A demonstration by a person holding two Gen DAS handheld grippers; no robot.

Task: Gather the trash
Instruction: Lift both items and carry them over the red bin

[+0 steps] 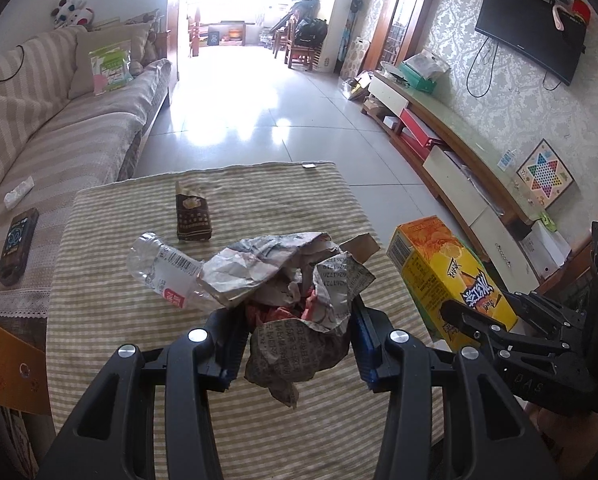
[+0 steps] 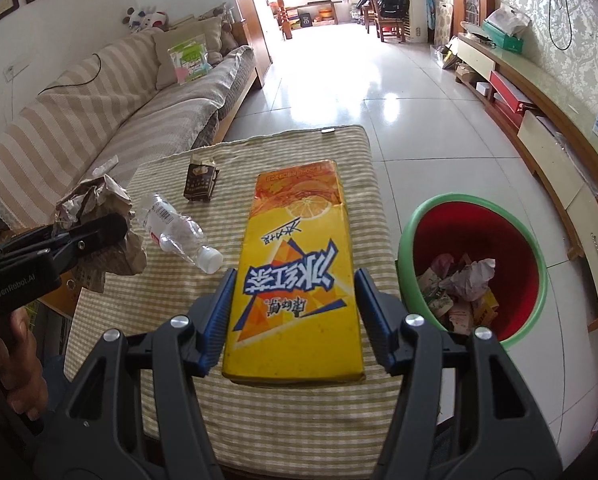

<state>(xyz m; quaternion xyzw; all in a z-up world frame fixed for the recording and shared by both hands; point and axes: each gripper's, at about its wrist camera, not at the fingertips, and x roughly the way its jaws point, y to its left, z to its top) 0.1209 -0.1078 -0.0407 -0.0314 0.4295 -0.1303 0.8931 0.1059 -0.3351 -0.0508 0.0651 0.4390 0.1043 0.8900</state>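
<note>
My left gripper (image 1: 295, 344) is shut on a crumpled newspaper wad (image 1: 283, 280), held above the table; the wad also shows in the right wrist view (image 2: 99, 208). My right gripper (image 2: 295, 312) is shut on a yellow iced-tea carton (image 2: 299, 272), held above the table's right side; the carton also shows in the left wrist view (image 1: 439, 272). A crushed clear plastic bottle (image 2: 179, 236) and a brown cigarette pack (image 2: 201, 182) lie on the table. A green-rimmed red trash bin (image 2: 473, 264) with trash inside stands on the floor to the right.
The table carries a green checked cloth (image 2: 307, 412). A striped sofa (image 1: 59, 120) with a phone (image 1: 17, 246) stands on the left. A long TV cabinet (image 1: 459, 140) runs along the right wall. Tiled floor (image 1: 259, 112) lies beyond the table.
</note>
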